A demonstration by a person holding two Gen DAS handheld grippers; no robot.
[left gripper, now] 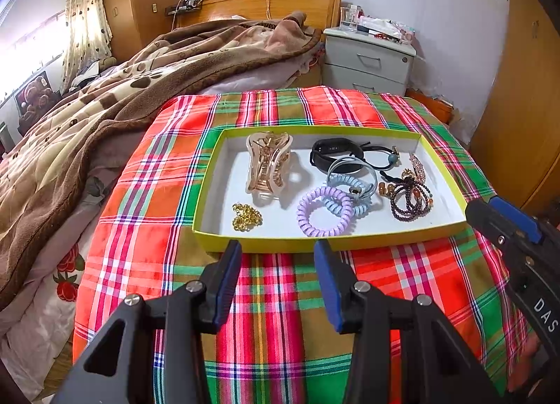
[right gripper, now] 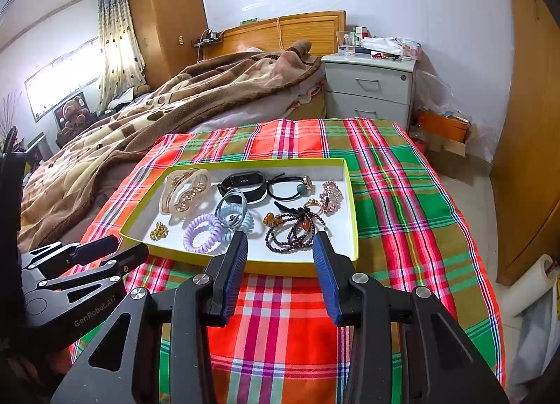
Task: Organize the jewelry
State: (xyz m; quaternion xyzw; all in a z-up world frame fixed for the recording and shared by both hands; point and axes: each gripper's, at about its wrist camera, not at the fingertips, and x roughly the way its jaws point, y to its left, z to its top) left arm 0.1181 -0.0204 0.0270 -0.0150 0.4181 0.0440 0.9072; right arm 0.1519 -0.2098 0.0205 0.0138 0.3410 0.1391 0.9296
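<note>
A shallow yellow-rimmed box (left gripper: 210, 241) (right gripper: 352, 229) lies on a plaid cloth. Inside are a beige claw clip (left gripper: 267, 162) (right gripper: 183, 192), a gold chain (left gripper: 246, 216) (right gripper: 159, 230), a purple spiral hair tie (left gripper: 325, 211) (right gripper: 203, 232), a blue spiral tie (left gripper: 350, 190), a black wristband (left gripper: 332, 153) (right gripper: 243, 187), a black hair tie with a bead (right gripper: 294, 187) and dark bead bracelets (left gripper: 411, 199) (right gripper: 294, 232). My left gripper (left gripper: 278, 250) hovers open just before the box's near rim. My right gripper (right gripper: 280, 241) is open over the near rim by the bracelets.
The plaid cloth (left gripper: 266, 299) covers a small table beside a bed with a brown blanket (left gripper: 105, 96). A grey nightstand (right gripper: 371, 89) stands behind. Wooden wardrobes (right gripper: 525, 159) line the right side. A paper roll (right gripper: 532, 288) lies on the floor at right.
</note>
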